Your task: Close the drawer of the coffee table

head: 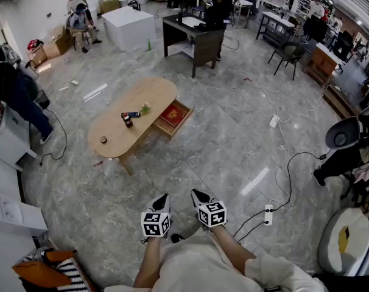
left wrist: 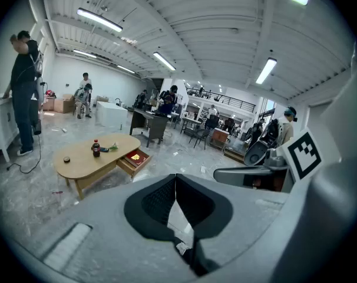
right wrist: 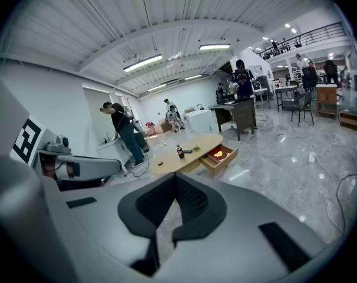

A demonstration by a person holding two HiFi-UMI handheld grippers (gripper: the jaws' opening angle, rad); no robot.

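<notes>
A round dark thing point(head: 103, 140) on the coffee table point(head: 151, 93) is too small to identify; a red item point(head: 174, 114) likewise.

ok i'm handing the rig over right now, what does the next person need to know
Left tool: shut, empty, held close in front of the body.
Right tool: shut, empty, beside the left one.
Coffee table: ahead across the floor, well away from both tools. A bottle stands on top.
Drawer: pulled out, with a red item lying inside.
Done: nothing on the drawer yet.
Left: walk up and push the drawer front in until it sits closed.
</notes>
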